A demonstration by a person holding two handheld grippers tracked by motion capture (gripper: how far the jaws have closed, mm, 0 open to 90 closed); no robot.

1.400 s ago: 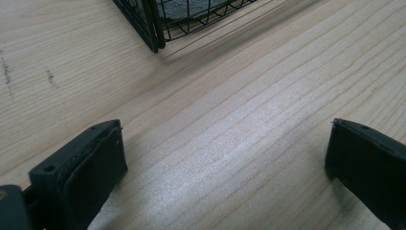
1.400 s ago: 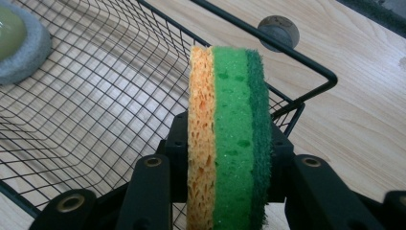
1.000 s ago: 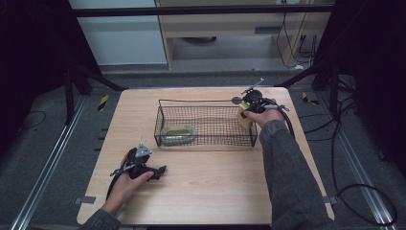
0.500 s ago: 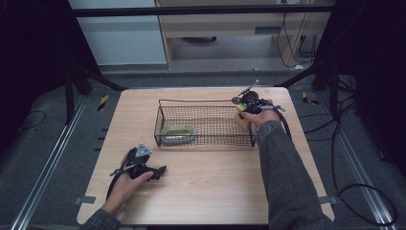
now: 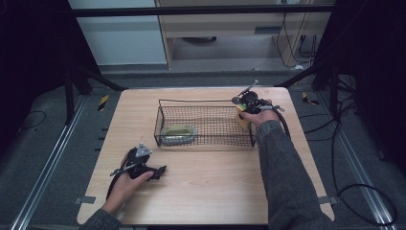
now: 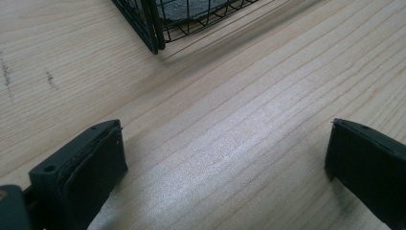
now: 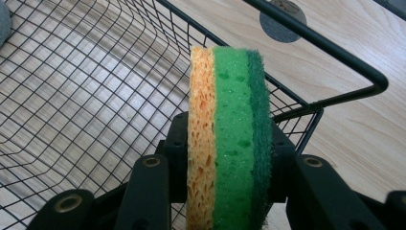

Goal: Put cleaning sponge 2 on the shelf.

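Note:
A layered sponge (image 7: 229, 139), orange, light green and dark green, stands on edge between the pads of my right gripper (image 7: 230, 158), which is shut on it. In the high view that gripper (image 5: 244, 115) holds the sponge (image 5: 241, 120) just above the right end of a black wire basket (image 5: 206, 101). Another greenish sponge (image 5: 178, 132) lies in the basket's left end. My left gripper (image 5: 160, 170) rests on the wooden table (image 5: 215, 182) in front of the basket's left corner. Its jaws stand wide open in the left gripper view (image 6: 225, 158), with bare wood between them.
The basket's near corner (image 6: 153, 28) is just ahead of the left gripper. A round grey mark (image 7: 282, 14) sits on the table beyond the basket rim (image 7: 335, 57). Cables trail off the right table edge (image 5: 306, 158).
The right hand has shifted only slightly at the basket's right end, still gripping the sponge. The left hand has stayed where it was.

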